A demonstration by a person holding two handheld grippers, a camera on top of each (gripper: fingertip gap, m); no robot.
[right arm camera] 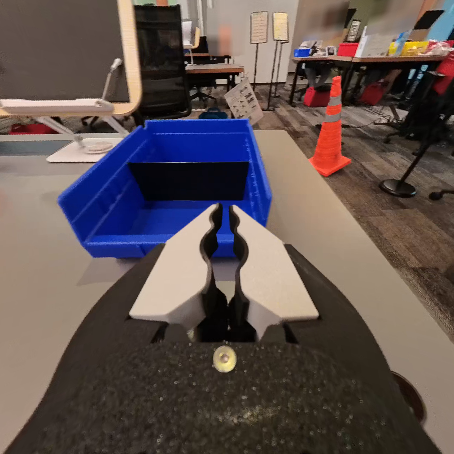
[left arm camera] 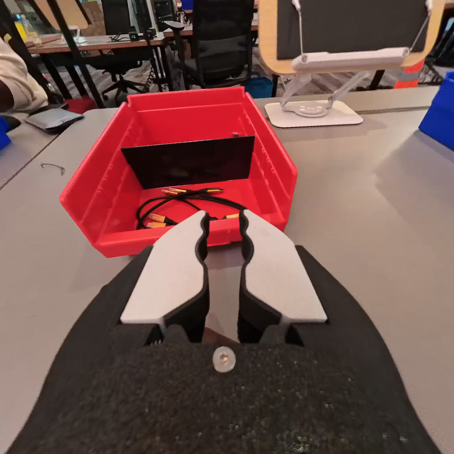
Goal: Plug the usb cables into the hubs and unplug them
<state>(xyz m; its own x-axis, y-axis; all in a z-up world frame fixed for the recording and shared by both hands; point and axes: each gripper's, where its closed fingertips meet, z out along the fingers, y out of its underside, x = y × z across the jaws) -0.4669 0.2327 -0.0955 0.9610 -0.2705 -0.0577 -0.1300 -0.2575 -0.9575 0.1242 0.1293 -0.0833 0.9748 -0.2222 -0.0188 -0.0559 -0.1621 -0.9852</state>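
A red bin [left arm camera: 103,186] with a black divider [left arm camera: 191,164] stands on the grey table. Several black USB cables [left arm camera: 186,199] with orange-gold plugs lie in its front compartment. My left gripper [left arm camera: 223,214] is open and empty, with its tips just above the bin's front rim. A blue bin [right arm camera: 110,196] with a black divider [right arm camera: 189,180] stands before my right gripper [right arm camera: 224,206]. Its front compartment looks empty. The right gripper is shut and empty, with a thin slit between its tips over the blue bin's front rim. No hub shows.
A white stand [left arm camera: 314,113] holding a wood-framed dark board stands behind the bins. The blue bin's corner [left arm camera: 439,118] is at the right. A grey pouch [left arm camera: 54,119] and a bit of wire [left arm camera: 52,168] lie left. An orange cone [right arm camera: 330,137] stands on the floor past the table's right edge.
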